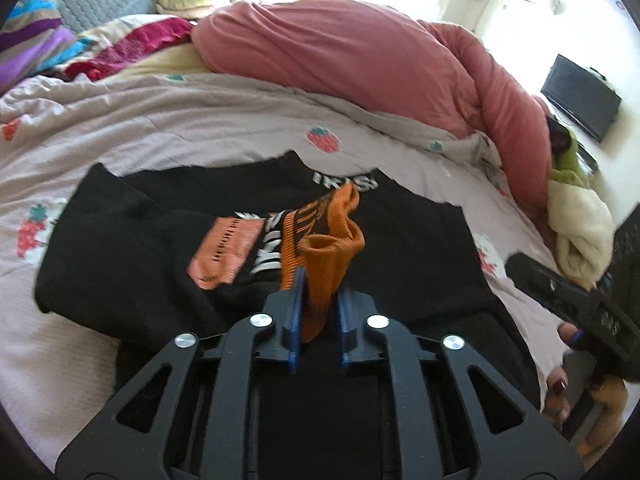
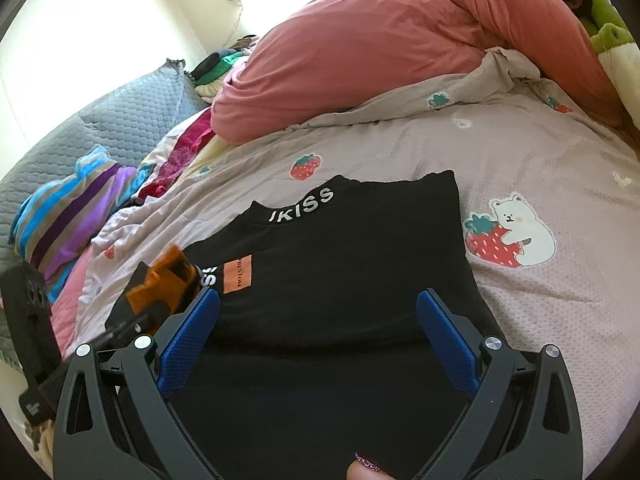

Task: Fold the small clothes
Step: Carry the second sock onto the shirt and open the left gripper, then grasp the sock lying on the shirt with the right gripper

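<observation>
A black garment [image 1: 408,248] with white "IKISS" lettering and an orange patch lies spread on the bed; it also shows in the right wrist view [image 2: 340,264]. My left gripper [image 1: 319,292] is shut on the garment's orange and black striped cuff [image 1: 328,248], held raised above the black cloth with one sleeve folded inward. My right gripper [image 2: 318,312] is open and empty, low over the garment's lower middle. The left gripper with the orange cuff [image 2: 168,280] shows at the left of the right wrist view.
The bed has a pale lilac cover with strawberry prints [image 2: 540,184]. A bulky pink duvet [image 1: 360,52] lies behind the garment. A striped cloth [image 2: 76,216] and grey quilt lie at the left. A TV [image 1: 580,96] stands at the right.
</observation>
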A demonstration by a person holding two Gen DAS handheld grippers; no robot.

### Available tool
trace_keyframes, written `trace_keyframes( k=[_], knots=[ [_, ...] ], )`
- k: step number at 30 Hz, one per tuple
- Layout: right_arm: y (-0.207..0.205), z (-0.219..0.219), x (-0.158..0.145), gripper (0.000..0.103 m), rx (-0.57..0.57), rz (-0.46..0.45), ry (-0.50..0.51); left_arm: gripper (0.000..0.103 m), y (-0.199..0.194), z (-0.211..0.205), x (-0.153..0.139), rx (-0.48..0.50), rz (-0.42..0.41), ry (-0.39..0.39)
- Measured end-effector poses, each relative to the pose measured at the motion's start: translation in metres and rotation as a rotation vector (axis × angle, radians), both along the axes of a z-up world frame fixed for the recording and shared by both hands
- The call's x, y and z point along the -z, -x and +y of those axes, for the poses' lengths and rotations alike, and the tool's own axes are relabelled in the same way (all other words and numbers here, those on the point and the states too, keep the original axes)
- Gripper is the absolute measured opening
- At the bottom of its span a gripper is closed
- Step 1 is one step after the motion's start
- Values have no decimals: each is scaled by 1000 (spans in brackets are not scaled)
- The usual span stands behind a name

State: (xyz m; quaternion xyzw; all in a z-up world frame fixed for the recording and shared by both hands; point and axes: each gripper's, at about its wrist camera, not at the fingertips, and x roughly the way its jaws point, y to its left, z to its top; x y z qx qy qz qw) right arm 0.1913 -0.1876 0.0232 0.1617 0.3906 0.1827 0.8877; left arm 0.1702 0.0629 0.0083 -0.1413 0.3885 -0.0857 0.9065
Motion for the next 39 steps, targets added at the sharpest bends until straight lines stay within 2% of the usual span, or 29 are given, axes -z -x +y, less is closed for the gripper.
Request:
trace_keyframes(
  k=[5,9,11,15,18,20,24,26,28,30,35,37,38,39],
  knots=[
    [-4,6,6,98,-11,26,-15,22,6,-2,4,46,2,1],
    [-6,26,12,98,-59,39,5,37,11,9,-1,49,-15,16],
    [-8,37,15,98,-84,52,1,39,12,15,-5,40,-26,9],
    [-13,62,22,98,-148,78,-2,45,10,41,-18,-22,-53,-1],
    [-16,84,30,97,-192,92,41,53,5,62,-29,-78,-72,-53],
    [-17,97,35,88,-223,96,62,59,4,74,-32,-103,-80,-68],
    [-21,113,45,82,-248,111,83,65,7,97,-24,-140,-75,4],
    [-24,120,50,80,-263,119,76,66,9,103,-19,-160,-71,14],
    [-26,128,54,75,-269,120,86,72,11,108,-17,-182,-70,15],
    [-26,134,57,70,-270,115,101,72,13,115,-18,-202,-78,21],
    [-23,141,58,41,-287,95,69,72,20,129,-18,-250,-91,36],
    [-22,144,58,26,-309,94,43,72,22,136,-16,-270,-88,52],
    [-21,146,56,23,-316,88,39,72,23,138,-15,-279,-88,50],
    [-19,148,54,14,-321,73,41,72,24,141,-15,-291,-86,47]
  ],
)
